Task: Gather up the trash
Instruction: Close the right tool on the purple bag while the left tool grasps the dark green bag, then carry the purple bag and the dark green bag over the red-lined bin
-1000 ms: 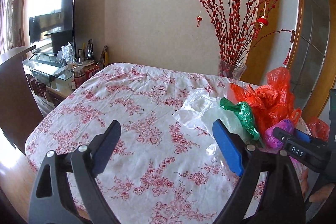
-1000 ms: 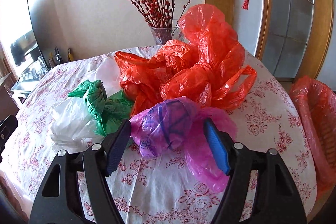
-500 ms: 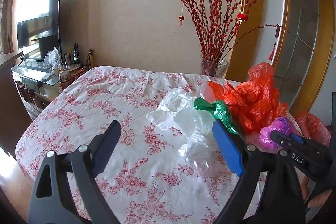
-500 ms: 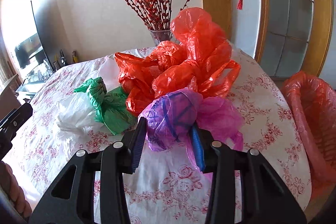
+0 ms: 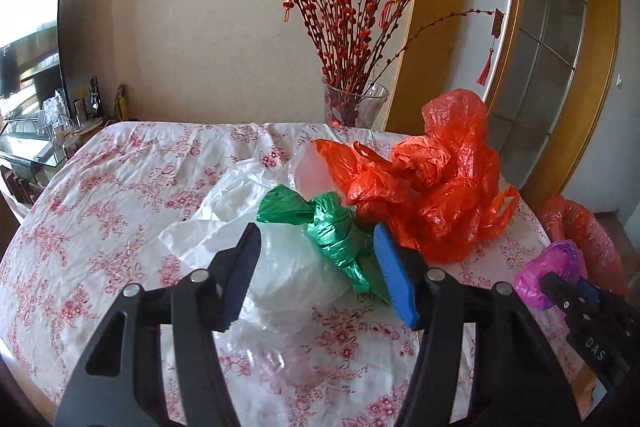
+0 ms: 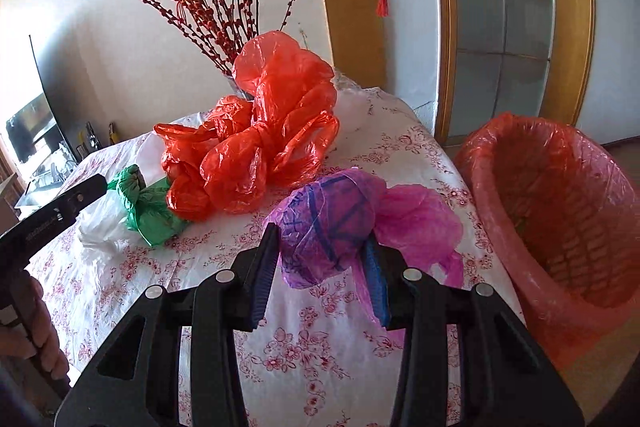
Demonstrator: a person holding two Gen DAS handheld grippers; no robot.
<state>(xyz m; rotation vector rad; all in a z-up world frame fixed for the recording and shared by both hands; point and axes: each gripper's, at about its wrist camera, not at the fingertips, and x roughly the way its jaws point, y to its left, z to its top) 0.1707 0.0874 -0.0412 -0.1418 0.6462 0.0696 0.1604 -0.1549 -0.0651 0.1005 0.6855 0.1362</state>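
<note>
1. The right gripper (image 6: pixel 322 259) has its jaws pressed on a crumpled purple bag (image 6: pixel 328 223), one pad on each side; the bag's loose pink tail spills to the right over the flowered tablecloth (image 6: pixel 320 359)
2. The left gripper (image 5: pixel 318 269) has just been closing and stands about half open around a white bag (image 5: pixel 288 275) and a knotted green bag (image 5: pixel 336 227); the blue pad lies against the green bag, but I cannot tell whether the pads actually press on either one
3. Both of those bags lie on the table, the green one partly on top of the white one
4. A big heap of orange bags (image 6: pixel 260 147) sits just behind the green bag, touching it, near the far edge of the table
5. A bin lined with a red bag (image 6: pixel 560 211) stands off the table's right edge, close beside the purple bag
6. A glass vase (image 5: pixel 354 105) of red-berried branches stands behind the orange heap
</note>
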